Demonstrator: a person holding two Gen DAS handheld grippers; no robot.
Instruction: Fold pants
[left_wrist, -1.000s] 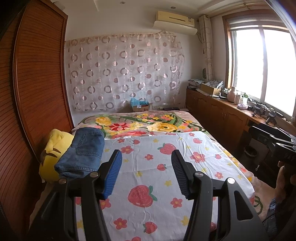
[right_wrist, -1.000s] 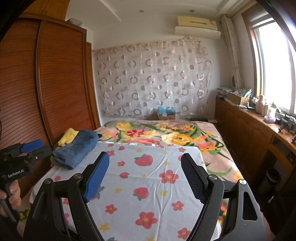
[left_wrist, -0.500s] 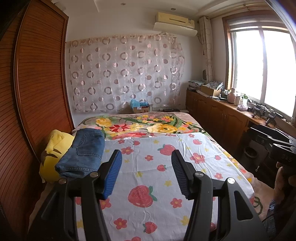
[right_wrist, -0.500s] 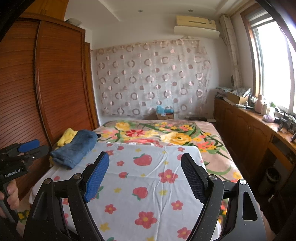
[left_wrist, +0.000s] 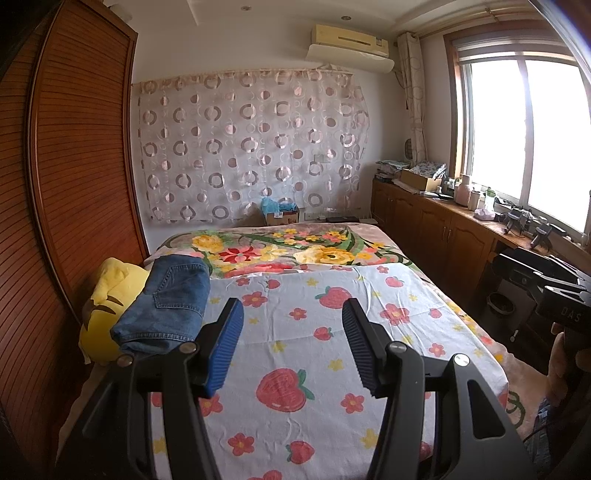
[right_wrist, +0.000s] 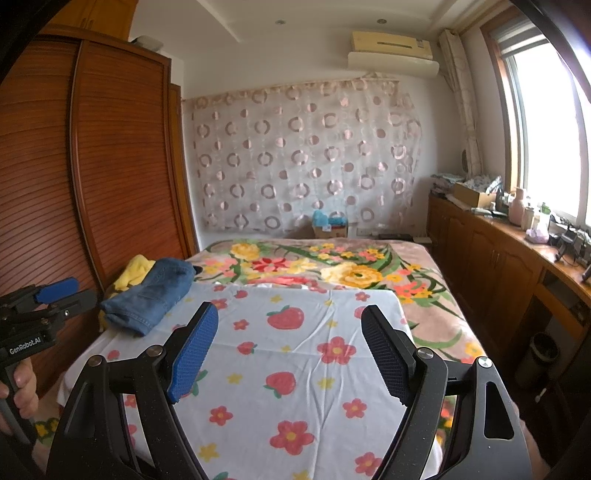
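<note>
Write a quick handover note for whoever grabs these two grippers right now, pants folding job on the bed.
Left gripper: open, empty, held above the strawberry sheet.
Right gripper: open, empty, also above the sheet, nothing between its fingers.
Pants: the jeans lie folded in a compact bundle at the left edge of the bed, resting partly on a yellow plush next to the wooden wardrobe.
Done: the jeans look folded and set aside.
Left: no other pants are in view; perhaps just check the bundle is tidy, or fetch the next pair if there is one.
</note>
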